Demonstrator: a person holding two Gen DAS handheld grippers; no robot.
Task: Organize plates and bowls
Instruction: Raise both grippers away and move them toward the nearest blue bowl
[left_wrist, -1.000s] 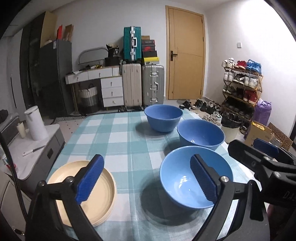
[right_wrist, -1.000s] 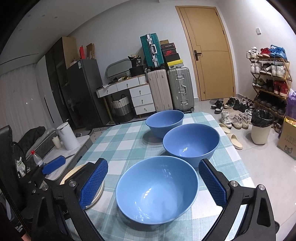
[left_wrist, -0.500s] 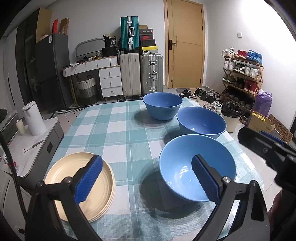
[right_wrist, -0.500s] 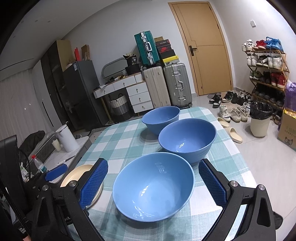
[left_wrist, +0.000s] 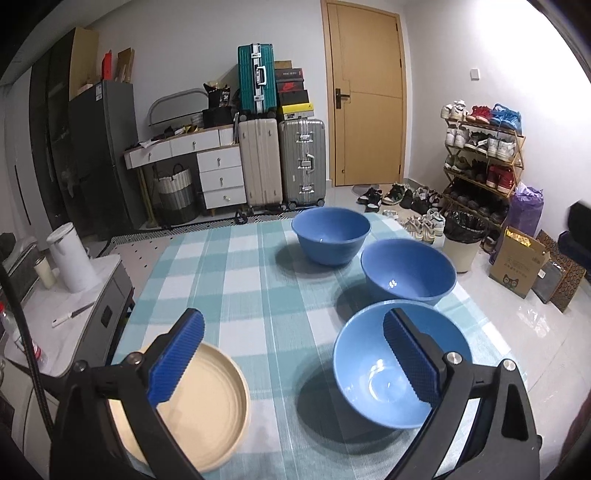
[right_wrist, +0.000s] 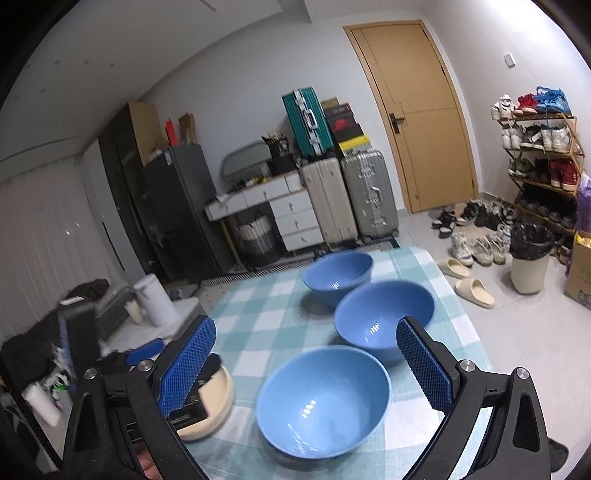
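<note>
Three blue bowls stand in a diagonal row on the checked tablecloth (left_wrist: 258, 295): the near bowl (left_wrist: 373, 369) (right_wrist: 323, 398), the middle bowl (left_wrist: 408, 271) (right_wrist: 384, 314) and the far bowl (left_wrist: 330, 234) (right_wrist: 338, 271). A stack of cream plates (left_wrist: 207, 402) (right_wrist: 218, 398) lies at the near left corner. My left gripper (left_wrist: 293, 332) is open above the table, its left finger over the plates and its right finger over the near bowl. My right gripper (right_wrist: 306, 339) is open above the near bowl, holding nothing.
Left of the table is a low cabinet (left_wrist: 74, 306) with a white kettle (left_wrist: 72, 258). Beyond the table's right edge on the floor are a bin (left_wrist: 461, 243), a cardboard box (left_wrist: 519, 267), a shoe rack (left_wrist: 484, 158) and slippers (right_wrist: 474, 291). Suitcases (left_wrist: 280, 162) stand by the far wall.
Both grippers have lifted and drawn back from the bowls. The right gripper has left the left wrist view. All bowls and plates stay put.
</note>
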